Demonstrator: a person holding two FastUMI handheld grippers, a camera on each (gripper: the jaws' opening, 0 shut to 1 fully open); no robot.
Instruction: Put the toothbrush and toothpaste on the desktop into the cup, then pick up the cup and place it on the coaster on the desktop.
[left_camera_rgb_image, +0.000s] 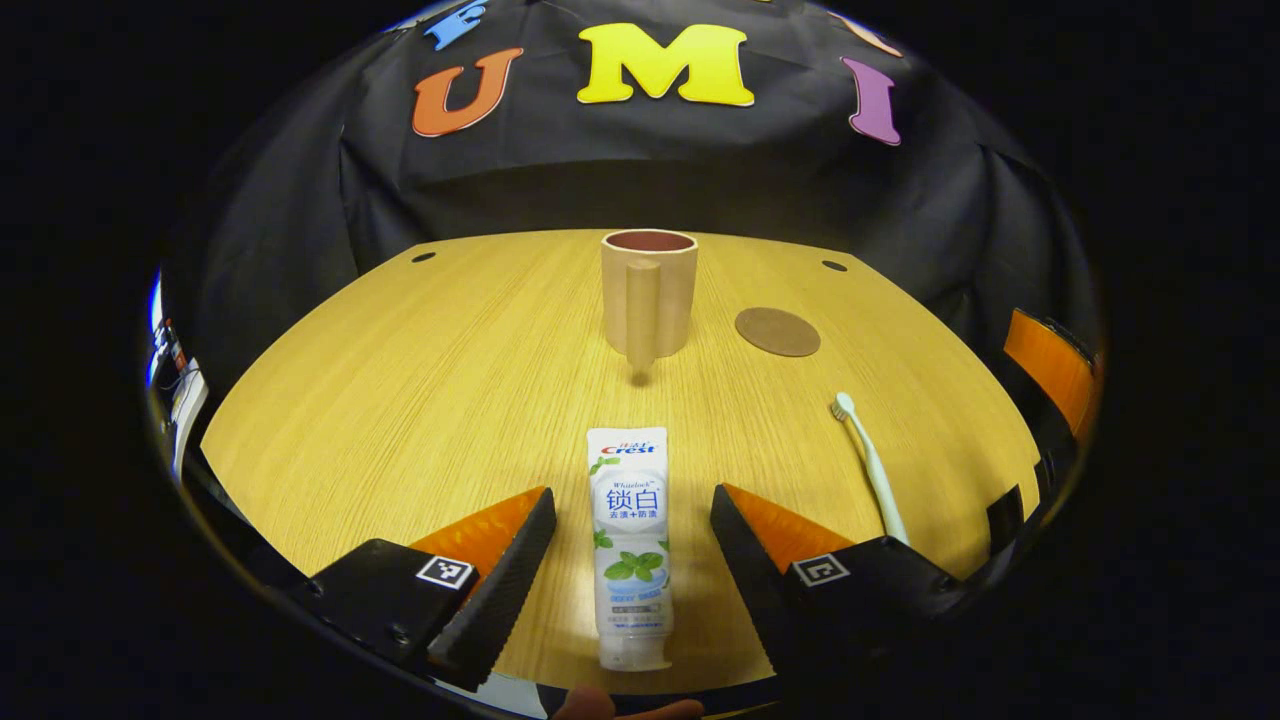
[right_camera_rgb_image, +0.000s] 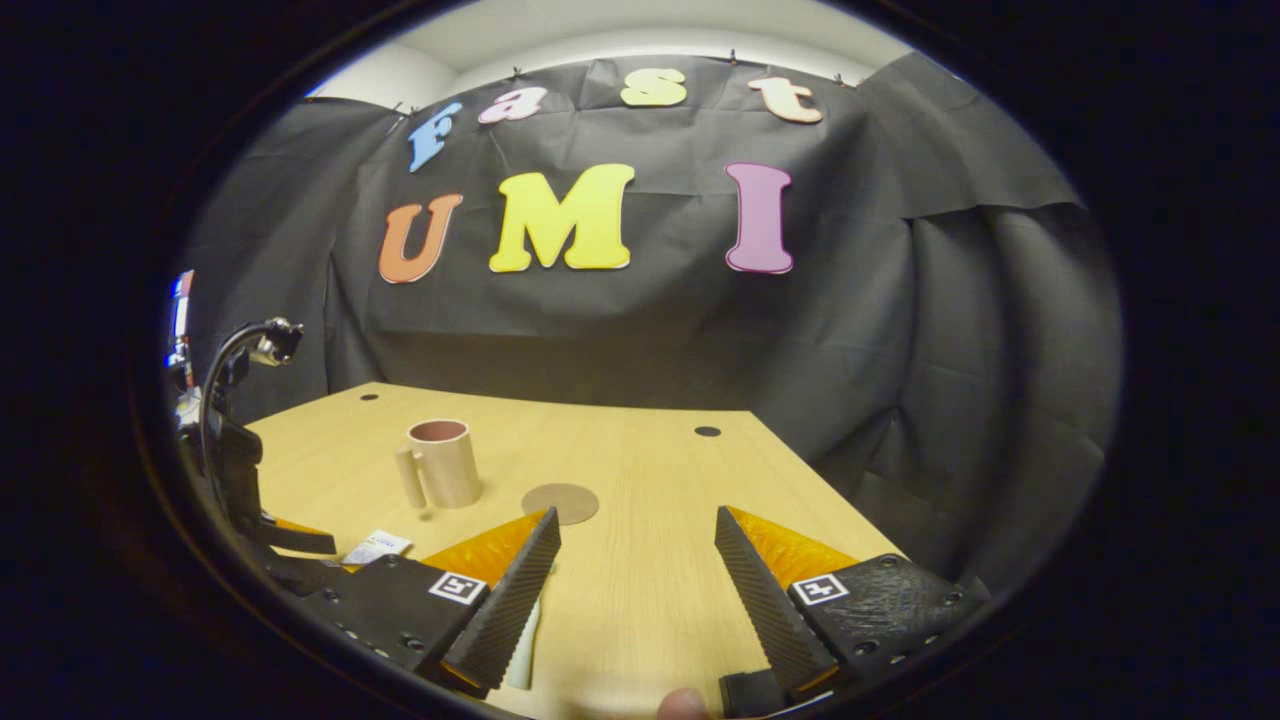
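The toothpaste tube (left_camera_rgb_image: 631, 545) lies flat on the wooden desktop (left_camera_rgb_image: 420, 400), between the left gripper's (left_camera_rgb_image: 633, 540) spread fingers (neither touching). Beyond stand the cup (left_camera_rgb_image: 649, 295) and coaster (left_camera_rgb_image: 777, 331); the toothbrush (left_camera_rgb_image: 870, 462) lies right. The right gripper (right_camera_rgb_image: 637, 560) is spread too.

1. Table (left_camera_rgb_image: 400, 400): light wood-grain top with small dark round holes near its far corners; it stands against the black cloth wall.
2. Cup (left_camera_rgb_image: 650, 297): upright near the far middle, handle facing the left gripper view.
3. Coaster (left_camera_rgb_image: 777, 331): flat brown disc just right of the cup, apart from it, bare.
4. Toothpaste (left_camera_rgb_image: 630, 540): tube lying flat near the front edge, in line with the cup.
5. Toothbrush (left_camera_rgb_image: 872, 464): lying flat to the right of the tube, bristle end toward the coaster.
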